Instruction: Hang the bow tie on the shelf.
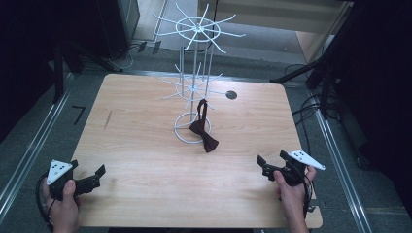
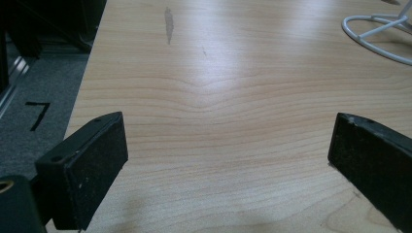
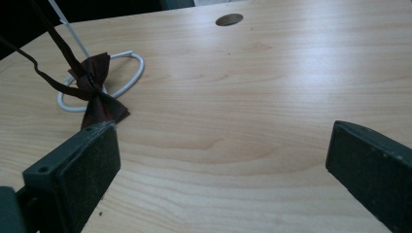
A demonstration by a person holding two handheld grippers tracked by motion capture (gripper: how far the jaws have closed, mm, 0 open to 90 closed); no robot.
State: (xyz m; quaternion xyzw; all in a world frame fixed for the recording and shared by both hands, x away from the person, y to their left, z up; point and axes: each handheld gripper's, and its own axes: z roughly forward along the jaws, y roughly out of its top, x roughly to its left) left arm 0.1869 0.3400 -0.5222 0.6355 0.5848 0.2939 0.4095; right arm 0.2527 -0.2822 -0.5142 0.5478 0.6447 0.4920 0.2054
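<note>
A white wire rack (image 1: pixel 196 53) stands on its ring base (image 1: pixel 183 137) at the middle of the wooden table (image 1: pixel 145 160). A dark red bow tie (image 1: pixel 204 135) hangs by its strap from one of the rack's lower arms, its bow resting on the table beside the ring. In the right gripper view the bow tie (image 3: pixel 97 99) lies across the ring (image 3: pixel 133 73), just past the left jaw. My right gripper (image 1: pixel 269 165) (image 3: pixel 221 160) hovers open near the table's front right with nothing between its jaws. At the front left corner, my left gripper (image 1: pixel 94 177) (image 2: pixel 228 155) is open over bare wood.
A round hole (image 1: pixel 231 95) (image 3: pixel 229 19) sits in the table behind the rack on the right. A dark smear (image 1: pixel 108 119) (image 2: pixel 168 24) marks the left side of the tabletop. Grey floor with a black mark (image 1: pixel 78 114) and metal rails surrounds the table.
</note>
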